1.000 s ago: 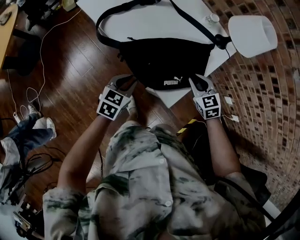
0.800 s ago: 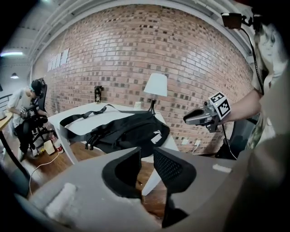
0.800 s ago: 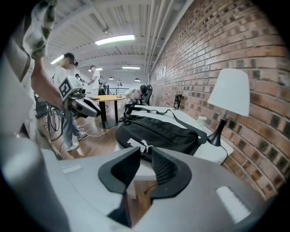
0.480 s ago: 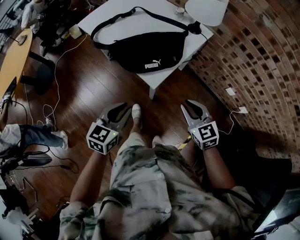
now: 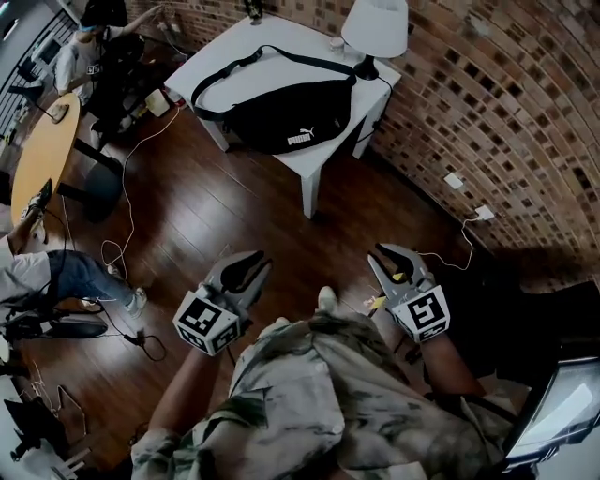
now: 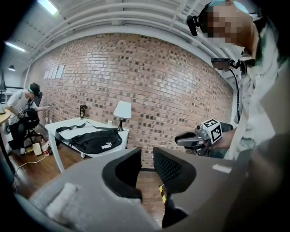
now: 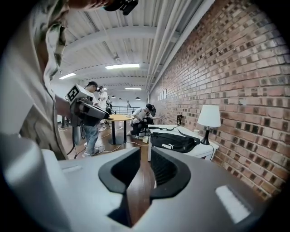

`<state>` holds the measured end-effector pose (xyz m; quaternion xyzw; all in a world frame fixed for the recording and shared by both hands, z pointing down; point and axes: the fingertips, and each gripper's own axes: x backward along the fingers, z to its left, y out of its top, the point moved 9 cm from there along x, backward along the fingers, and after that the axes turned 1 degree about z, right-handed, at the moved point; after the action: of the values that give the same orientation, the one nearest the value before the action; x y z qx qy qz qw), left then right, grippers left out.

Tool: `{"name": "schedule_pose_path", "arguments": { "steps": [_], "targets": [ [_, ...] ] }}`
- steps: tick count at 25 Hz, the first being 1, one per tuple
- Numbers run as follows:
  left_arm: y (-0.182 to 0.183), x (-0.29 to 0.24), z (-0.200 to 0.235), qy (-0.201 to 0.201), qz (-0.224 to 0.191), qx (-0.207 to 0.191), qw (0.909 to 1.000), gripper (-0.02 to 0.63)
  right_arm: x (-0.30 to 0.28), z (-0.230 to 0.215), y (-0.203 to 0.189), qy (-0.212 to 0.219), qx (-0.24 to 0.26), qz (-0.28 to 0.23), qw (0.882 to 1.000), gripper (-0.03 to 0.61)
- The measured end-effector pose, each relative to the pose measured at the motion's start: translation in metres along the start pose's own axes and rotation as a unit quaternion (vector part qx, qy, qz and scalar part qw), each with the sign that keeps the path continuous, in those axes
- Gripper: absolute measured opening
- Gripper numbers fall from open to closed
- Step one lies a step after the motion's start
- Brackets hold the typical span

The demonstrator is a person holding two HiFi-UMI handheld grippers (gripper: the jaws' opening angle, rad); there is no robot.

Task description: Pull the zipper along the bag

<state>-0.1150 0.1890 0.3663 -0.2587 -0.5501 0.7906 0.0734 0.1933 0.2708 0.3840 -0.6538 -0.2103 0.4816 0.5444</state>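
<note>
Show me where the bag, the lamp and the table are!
bag (image 5: 281, 117): head view, middle of its black body.
lamp (image 5: 375, 23): head view, on its white shade.
table (image 5: 286, 33): head view, bare white top behind the bag.

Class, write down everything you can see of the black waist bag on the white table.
The black waist bag looks like soft fabric, with a white logo print on its front. It lies flat on the white table, close to the edge nearest the person, with its long black strap looped over the tabletop behind it. Only the table touches it. Its zipper is too small to make out.
</note>
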Motion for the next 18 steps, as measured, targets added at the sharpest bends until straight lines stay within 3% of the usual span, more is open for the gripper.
{"name": "schedule_pose_path", "arguments": {
  "steps": [12,18],
  "targets": [
    [-0.03,0.129,-0.011,-0.049,-0.035,0.001,0.9982,0.086,0.015,0.152,0.049,0.0,0.006,-0.025,1.0,0.075],
    [-0.045,0.148,-0.025,-0.087,-0.038,-0.004,0.9955,0.086,0.029,0.195,0.052,-0.009,0.007,-0.022,1.0,0.072]
  ]
}}
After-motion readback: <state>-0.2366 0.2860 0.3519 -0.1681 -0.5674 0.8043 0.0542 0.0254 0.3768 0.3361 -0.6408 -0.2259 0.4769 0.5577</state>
